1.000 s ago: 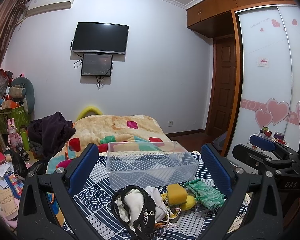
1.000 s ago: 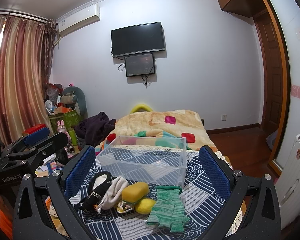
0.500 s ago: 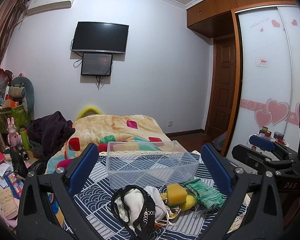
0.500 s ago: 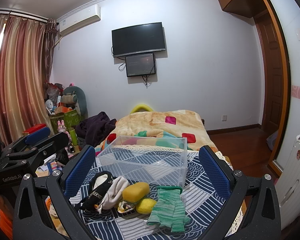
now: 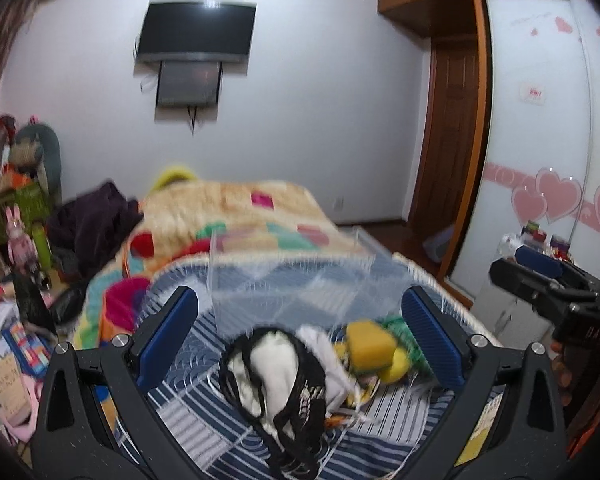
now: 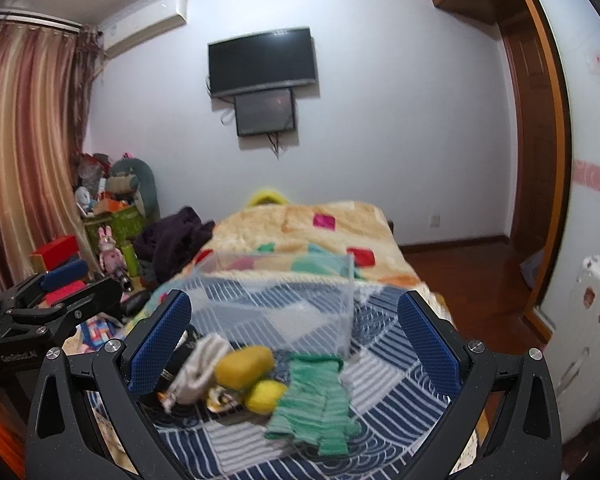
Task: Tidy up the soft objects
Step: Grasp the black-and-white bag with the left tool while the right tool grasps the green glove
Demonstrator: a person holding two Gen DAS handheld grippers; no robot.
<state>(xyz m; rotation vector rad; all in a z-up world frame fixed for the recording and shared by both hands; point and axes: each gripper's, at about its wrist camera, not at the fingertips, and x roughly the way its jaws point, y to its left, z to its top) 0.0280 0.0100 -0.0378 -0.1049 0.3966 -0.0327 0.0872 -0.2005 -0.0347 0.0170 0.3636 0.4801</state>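
A heap of soft things lies on the blue patterned cloth [image 6: 384, 364]: a white and black garment [image 5: 276, 376], a yellow sponge [image 5: 370, 346], a yellow ball [image 6: 265, 396] and a green knitted cloth [image 6: 316, 400]. A clear plastic box [image 6: 276, 304] stands just behind them. My left gripper [image 5: 300, 332] is open and empty, above the garment. My right gripper [image 6: 294, 340] is open and empty, above the sponge and green cloth. Each gripper shows at the edge of the other's view.
A bed with an orange patchwork blanket [image 6: 312, 232] lies behind the box. A dark garment [image 5: 92, 224] and cluttered toys and boxes [image 5: 16, 216] fill the left. A wardrobe with hearts [image 5: 548, 184] and a wooden door [image 5: 448, 140] stand on the right.
Both grippers have dropped and moved in towards the heap; both views are blurred by motion. The objects lie as before.
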